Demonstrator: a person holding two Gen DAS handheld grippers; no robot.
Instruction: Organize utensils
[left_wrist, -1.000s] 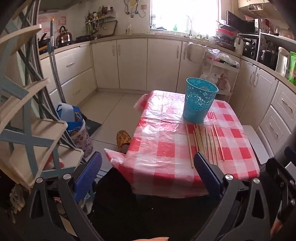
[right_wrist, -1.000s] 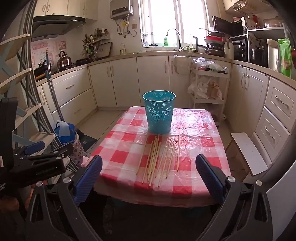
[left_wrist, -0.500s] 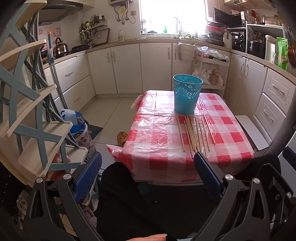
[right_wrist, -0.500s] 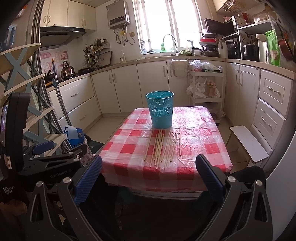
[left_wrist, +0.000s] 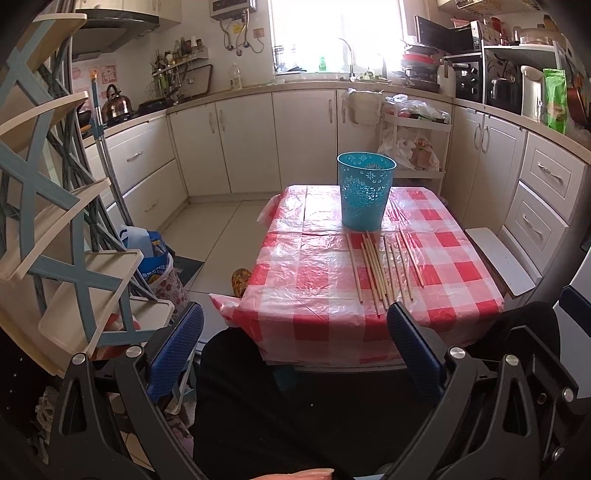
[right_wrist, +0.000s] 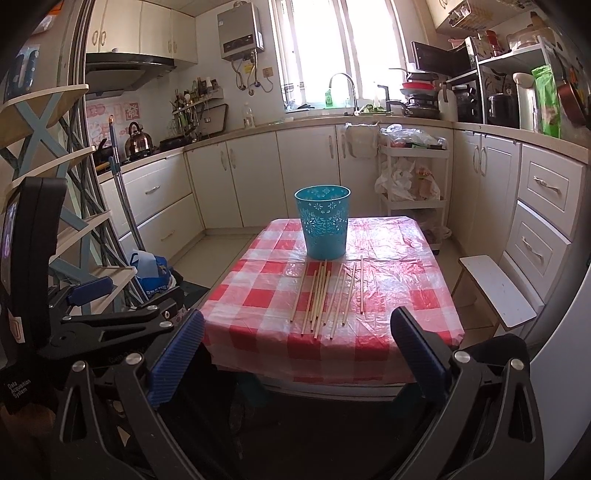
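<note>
Several wooden chopsticks (left_wrist: 380, 271) lie side by side on a red-and-white checked tablecloth (left_wrist: 317, 280), just in front of an upright teal perforated basket (left_wrist: 365, 195). They also show in the right wrist view: chopsticks (right_wrist: 325, 291), basket (right_wrist: 322, 221). My left gripper (left_wrist: 295, 343) is open and empty, held back from the table's near edge. My right gripper (right_wrist: 297, 345) is open and empty, also short of the table. The left gripper body shows in the right wrist view (right_wrist: 103, 325).
A blue-and-cream folding rack (left_wrist: 55, 206) stands close on the left. A bag (left_wrist: 151, 254) and a slipper (left_wrist: 240, 280) lie on the floor left of the table. A white stool (right_wrist: 495, 288) stands right of it. Cabinets (right_wrist: 306, 173) line the walls.
Both grippers have pulled back and tilted up, so the table looks farther and more of the kitchen shows. The chopsticks and basket have not moved. Both jaws stay open.
</note>
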